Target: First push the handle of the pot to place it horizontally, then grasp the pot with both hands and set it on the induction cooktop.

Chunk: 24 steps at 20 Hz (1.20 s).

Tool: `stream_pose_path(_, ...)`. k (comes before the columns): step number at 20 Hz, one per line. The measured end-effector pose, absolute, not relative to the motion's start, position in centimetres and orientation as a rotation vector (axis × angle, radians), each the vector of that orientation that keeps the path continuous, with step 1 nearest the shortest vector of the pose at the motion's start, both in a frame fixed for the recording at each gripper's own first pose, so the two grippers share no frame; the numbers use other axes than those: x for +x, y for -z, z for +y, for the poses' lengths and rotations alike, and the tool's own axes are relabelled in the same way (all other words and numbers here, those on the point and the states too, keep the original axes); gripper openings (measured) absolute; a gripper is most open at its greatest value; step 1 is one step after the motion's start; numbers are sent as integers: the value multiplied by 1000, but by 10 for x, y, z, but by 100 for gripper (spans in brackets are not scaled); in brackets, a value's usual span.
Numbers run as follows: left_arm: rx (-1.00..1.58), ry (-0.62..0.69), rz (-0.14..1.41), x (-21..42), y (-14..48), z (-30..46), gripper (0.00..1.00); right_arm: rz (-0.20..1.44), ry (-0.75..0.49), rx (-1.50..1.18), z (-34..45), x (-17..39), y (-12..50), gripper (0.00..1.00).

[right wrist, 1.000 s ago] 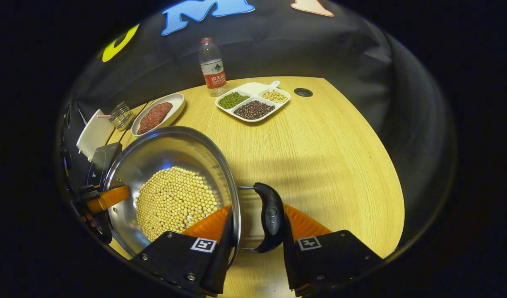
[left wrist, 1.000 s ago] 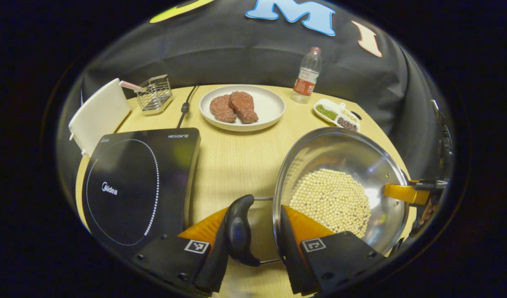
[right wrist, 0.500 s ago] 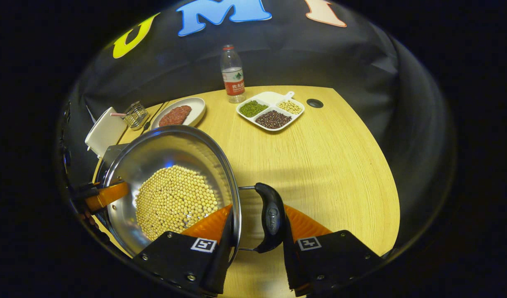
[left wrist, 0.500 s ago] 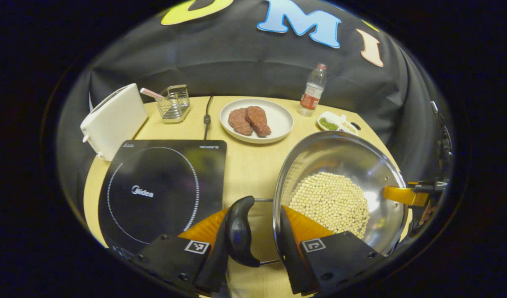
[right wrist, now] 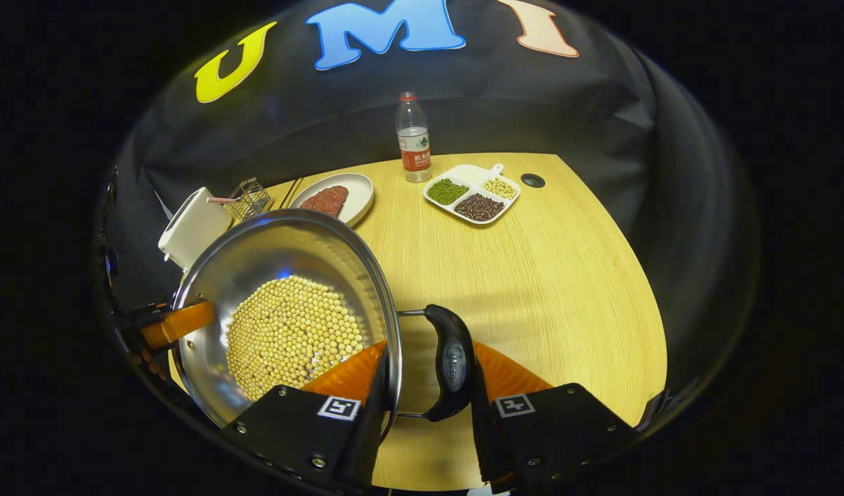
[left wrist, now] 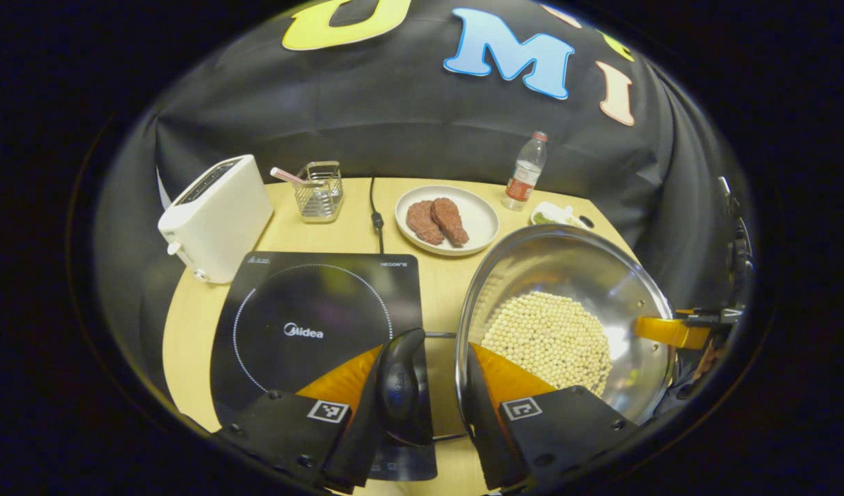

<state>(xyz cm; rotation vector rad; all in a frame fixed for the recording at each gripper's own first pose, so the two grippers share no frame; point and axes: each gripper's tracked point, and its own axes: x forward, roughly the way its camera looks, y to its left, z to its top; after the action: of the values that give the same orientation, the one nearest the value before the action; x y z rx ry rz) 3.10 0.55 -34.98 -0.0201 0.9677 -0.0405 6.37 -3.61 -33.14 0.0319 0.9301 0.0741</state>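
The steel pot (left wrist: pixel 566 265) holds several pale beans (left wrist: pixel 546 337) and hangs in the air between both grippers. My left gripper (left wrist: pixel 425 393) is shut on the pot's black side handle (left wrist: pixel 399 386), one finger outside the handle and one inside the pot wall. That handle hangs over the right front part of the black induction cooktop (left wrist: pixel 311 324). In the right gripper view, my right gripper (right wrist: pixel 425 372) is shut the same way on the opposite black handle (right wrist: pixel 450 362) of the pot (right wrist: pixel 284 248). Each view shows the other gripper's orange finger (left wrist: pixel 670 331) (right wrist: pixel 180 324) at the far rim.
A white toaster (left wrist: pixel 215 217) stands left of the cooktop, with a wire basket (left wrist: pixel 318 193) and a power cable (left wrist: pixel 377 220) behind it. A plate of meat (left wrist: pixel 446 220), a water bottle (left wrist: pixel 525 172) and a divided dish of beans (right wrist: pixel 471 193) sit at the back of the wooden table (right wrist: pixel 546 275).
Both grippers have carried the pot up and leftward toward the cooktop. The left handle now hangs over the cooktop's right front part. Both grips are unchanged.
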Motion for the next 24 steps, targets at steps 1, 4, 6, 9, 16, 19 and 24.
stream_pose_path(1,-15,47,970,30,347,10,66,930,-71,39,-31,60,330,56)
stream_pose_path(4,-8,64,976,27,343,25,66,932,-60,51,-17,51,327,57)
stream_pose_path(6,-3,75,982,24,340,36,66,937,-52,61,-6,45,326,56)
stream_pose_path(9,-1,87,996,22,340,53,66,943,-43,66,9,40,325,56)
stream_pose_path(16,6,78,1009,20,336,96,66,953,-47,64,49,42,325,56)
stream_pose_path(19,5,67,1011,20,332,118,66,951,-55,60,71,40,327,56)
stream_pose_path(24,10,49,1024,19,331,156,66,964,-66,78,112,41,332,56)
